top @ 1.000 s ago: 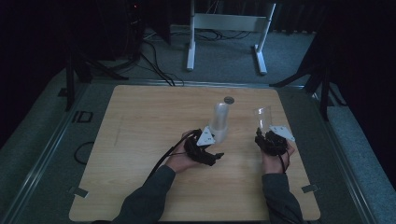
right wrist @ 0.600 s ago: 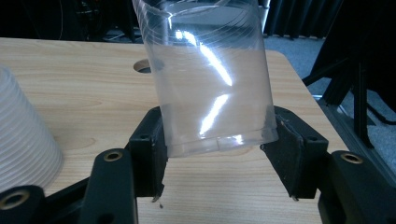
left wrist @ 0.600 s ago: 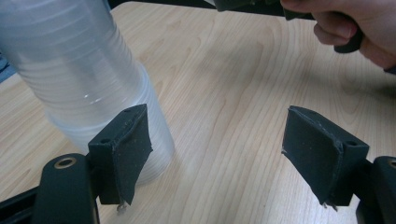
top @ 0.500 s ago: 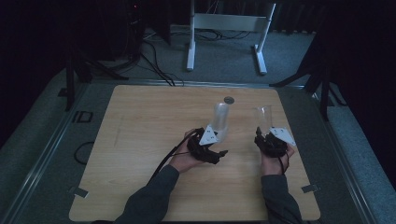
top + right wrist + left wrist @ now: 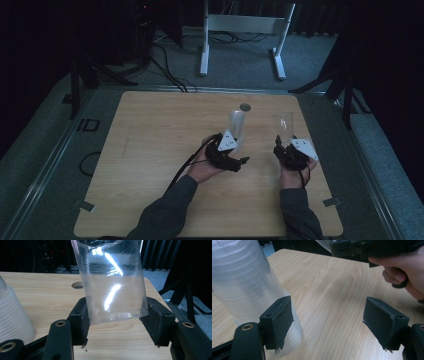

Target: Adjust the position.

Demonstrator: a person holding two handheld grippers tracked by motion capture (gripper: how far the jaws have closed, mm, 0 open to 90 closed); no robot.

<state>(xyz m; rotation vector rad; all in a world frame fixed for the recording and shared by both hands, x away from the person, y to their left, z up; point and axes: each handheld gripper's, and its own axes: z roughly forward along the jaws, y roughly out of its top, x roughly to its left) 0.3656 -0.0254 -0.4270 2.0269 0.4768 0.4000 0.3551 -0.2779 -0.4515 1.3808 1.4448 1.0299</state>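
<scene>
Little has shifted since the earlier frame; my left gripper [image 5: 243,161] stays beside the stack of clear plastic cups [image 5: 236,126], jaws spread and holding nothing. My right gripper [image 5: 115,322] pinches one separated cup [image 5: 112,282] just above the table [image 5: 150,150]. Judging by that, one cup is off and the stack remains.

Dim room, grey carpet [image 5: 240,65], white metal frame [image 5: 243,26], wooden table [image 5: 150,150]

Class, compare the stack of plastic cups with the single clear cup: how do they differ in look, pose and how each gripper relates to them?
The stack of cups looks cloudy and ribbed; the single cup is clear and glossy. The stack stands on the table, outside the open left gripper; the single cup sits clamped in the right gripper, tilted. Both are see-through plastic.
</scene>
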